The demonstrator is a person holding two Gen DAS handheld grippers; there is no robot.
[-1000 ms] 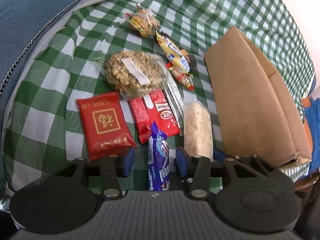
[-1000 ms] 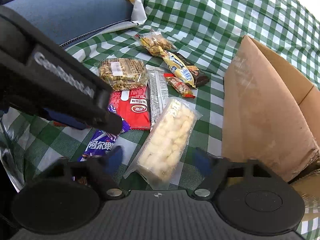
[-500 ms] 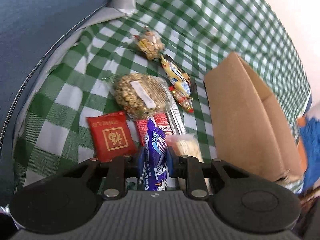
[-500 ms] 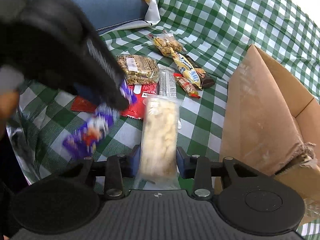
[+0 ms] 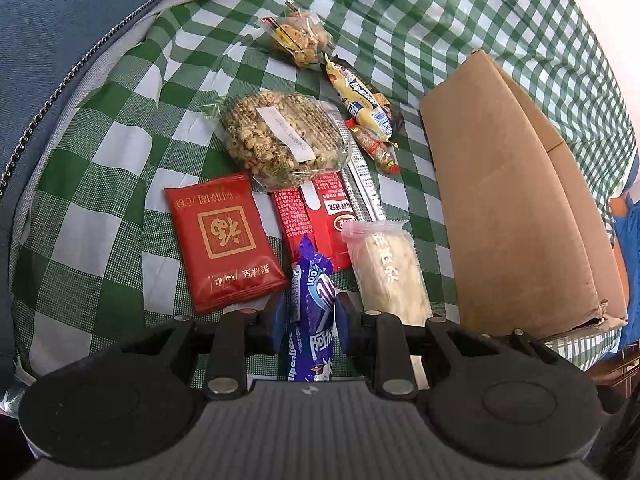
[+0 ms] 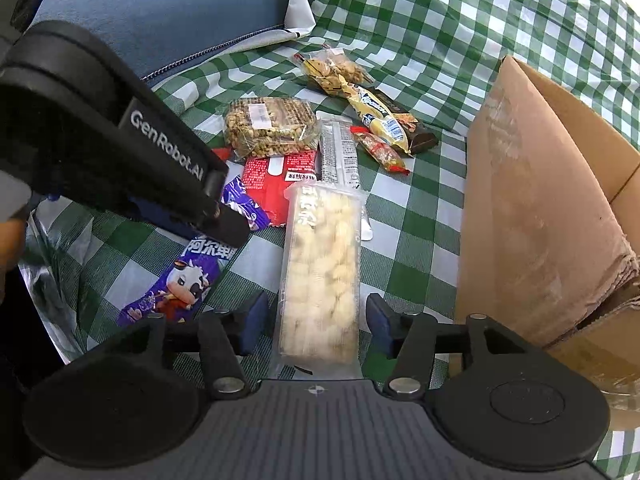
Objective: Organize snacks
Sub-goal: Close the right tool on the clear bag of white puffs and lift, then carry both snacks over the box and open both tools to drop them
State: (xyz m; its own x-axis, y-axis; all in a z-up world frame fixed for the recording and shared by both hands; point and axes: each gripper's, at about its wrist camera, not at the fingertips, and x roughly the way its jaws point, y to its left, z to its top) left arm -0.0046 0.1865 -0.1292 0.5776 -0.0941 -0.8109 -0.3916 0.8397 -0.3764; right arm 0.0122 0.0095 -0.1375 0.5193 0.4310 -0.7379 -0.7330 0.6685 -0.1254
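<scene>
A purple candy pack (image 5: 312, 300) lies lengthwise between the blue pads of my left gripper (image 5: 310, 320). The pads still touch its sides while the jaws are opening slightly. In the right wrist view the same pack (image 6: 180, 280) rests flat on the checked cloth under the left gripper (image 6: 224, 220). A clear pack of pale puffed snack (image 6: 320, 264) lies between the pads of my right gripper (image 6: 316, 320). Those jaws are opening, with a gap on each side of the pack. The same pale pack (image 5: 390, 276) shows in the left wrist view, beside a brown cardboard box (image 5: 512, 200) (image 6: 532, 208).
Further snacks lie on the green checked cloth (image 5: 100, 200): a red packet (image 5: 224, 240), a nut brittle pack (image 5: 280, 136), a red wafer pack (image 5: 320, 216), a yellow candy bar (image 5: 360, 100) and a cookie bag (image 5: 298, 38). A blue cushion (image 5: 60, 20) borders the far left.
My left gripper closed on the purple pack, rose briefly and came back down. My right gripper closed on the pale pack, turning it straight, then opened again.
</scene>
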